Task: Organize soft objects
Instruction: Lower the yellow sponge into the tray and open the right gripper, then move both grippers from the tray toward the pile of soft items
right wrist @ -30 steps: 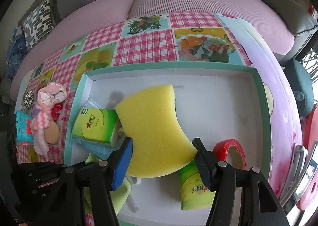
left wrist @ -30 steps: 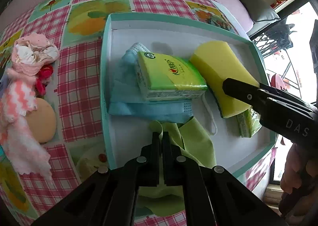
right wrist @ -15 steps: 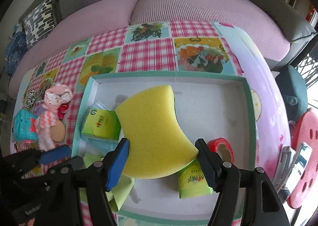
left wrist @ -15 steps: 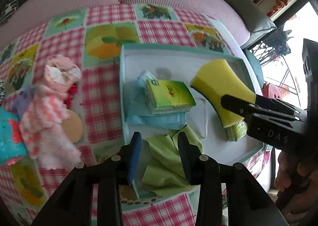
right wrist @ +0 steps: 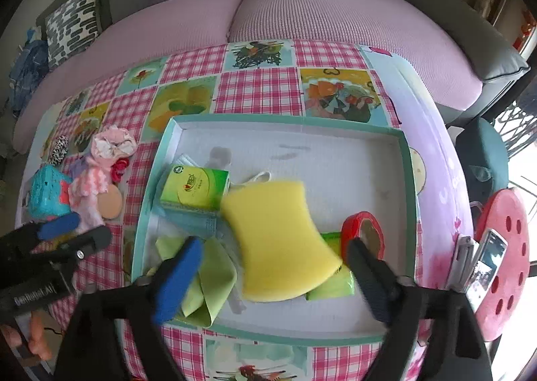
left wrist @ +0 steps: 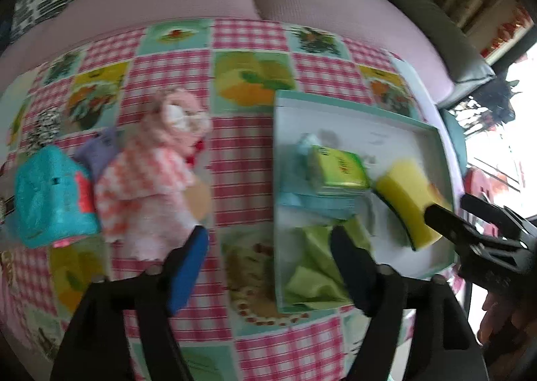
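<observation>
My right gripper point(right wrist: 273, 267), jaws just opened wide, hangs empty over the yellow sponge point(right wrist: 278, 240) lying free in the tray point(right wrist: 288, 119); my left gripper point(left wrist: 268, 257), also just opened, holds nothing. Beyond, the sponge overlaps a tissue pack point(right wrist: 330, 280) and may slide off. Farther left, the pink plush toy point(left wrist: 151, 176) waits outside the tray, soft enough to slip a shallow pinch.

Left tool point(left wrist: 268, 247): jaws spread, just been opening, nothing between them, pointing steeply down. Right tool point(right wrist: 275, 263): jaws spread wide, just been opening, pads clear of contact.
</observation>
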